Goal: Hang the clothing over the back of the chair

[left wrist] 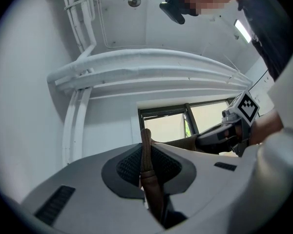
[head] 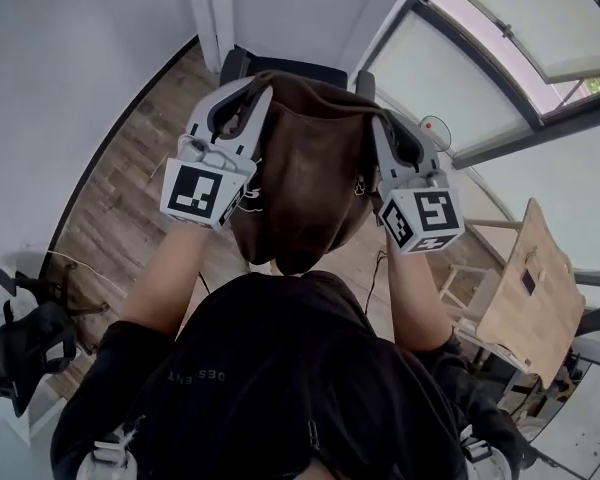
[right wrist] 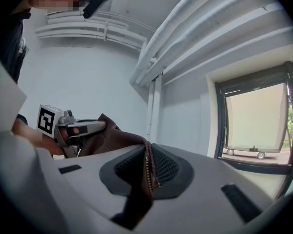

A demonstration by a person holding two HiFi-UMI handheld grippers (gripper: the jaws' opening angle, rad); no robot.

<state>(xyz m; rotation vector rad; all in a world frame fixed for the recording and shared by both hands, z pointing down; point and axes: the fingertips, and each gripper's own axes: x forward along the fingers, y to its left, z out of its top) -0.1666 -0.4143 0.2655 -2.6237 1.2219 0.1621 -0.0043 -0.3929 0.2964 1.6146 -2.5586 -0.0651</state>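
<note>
Brown clothing (head: 310, 183) held (stretched) by left gripper (head: 252, 98), right gripper (head: 373, 113).

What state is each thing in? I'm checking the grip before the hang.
brown garment, held up in the air, spread between both grippers.
left gripper, shut on the garment's edge.
right gripper, shut on its zipper edge.
chair, back not yet draped.

Head view looks down — gripper views share the garment (head: 310, 173)
</note>
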